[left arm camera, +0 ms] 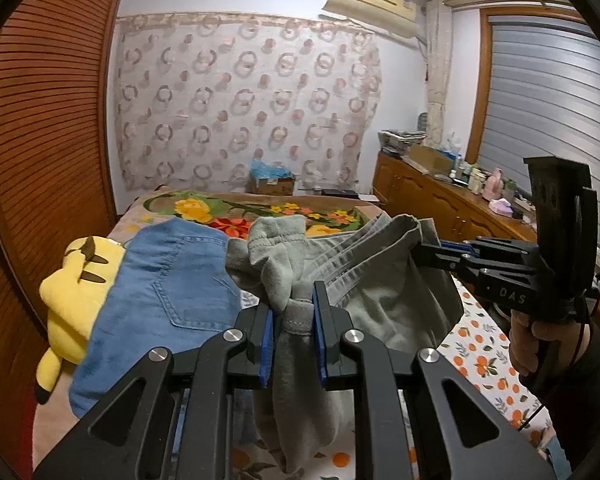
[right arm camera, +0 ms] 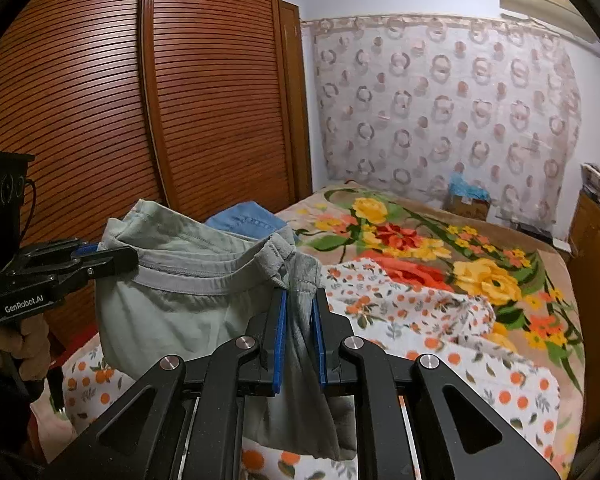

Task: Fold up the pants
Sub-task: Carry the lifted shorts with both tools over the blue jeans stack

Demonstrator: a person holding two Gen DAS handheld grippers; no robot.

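Grey-green pants [left arm camera: 384,284] hang in the air above the bed, held by the waistband between both grippers. My left gripper [left arm camera: 294,300] is shut on one bunched end of the waistband; it also shows at the left of the right wrist view [right arm camera: 134,258]. My right gripper [right arm camera: 300,308] is shut on the other end of the pants [right arm camera: 168,308]; it shows at the right of the left wrist view [left arm camera: 418,250]. The legs hang down below the jaws, partly hidden.
Blue jeans [left arm camera: 160,292] and a yellow plush toy [left arm camera: 72,292] lie on the bed at left. A floral blanket [right arm camera: 440,248] and an orange-print sheet [right arm camera: 440,320] cover the bed. A slatted wooden wardrobe [right arm camera: 140,100] stands left, a cluttered wooden cabinet [left arm camera: 440,200] right.
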